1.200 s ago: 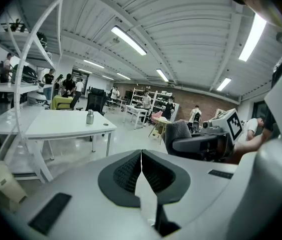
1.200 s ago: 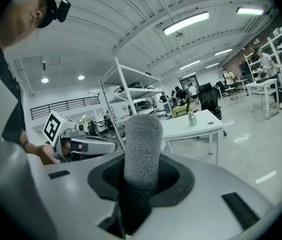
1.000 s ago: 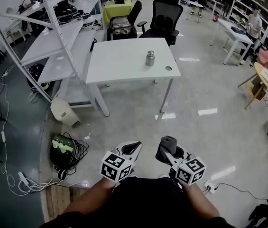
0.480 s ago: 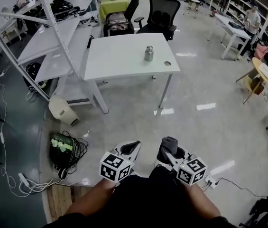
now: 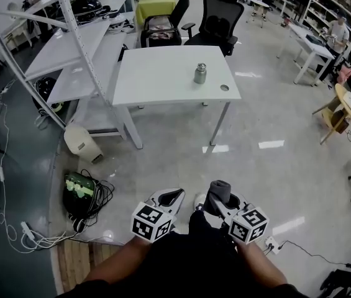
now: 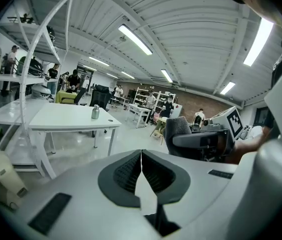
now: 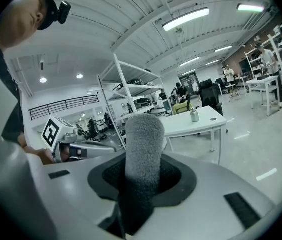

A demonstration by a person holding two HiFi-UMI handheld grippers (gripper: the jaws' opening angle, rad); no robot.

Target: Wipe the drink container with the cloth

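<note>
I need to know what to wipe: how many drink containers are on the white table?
1. The metal drink container stands upright on the right part of the white table, near a small round hole. The whole tabletop shows, so none seems hidden.

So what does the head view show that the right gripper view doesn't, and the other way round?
Only the head view: the floor near the person, with a tangle of cables and a beige bin.
Only the right gripper view: the ceiling with its strip lights, and a close look at the right hand-held gripper shut on the grey cloth.
Both: the white table with the metal drink container on it, the white shelving rack, and the left hand-held gripper with its marker cube.
</note>
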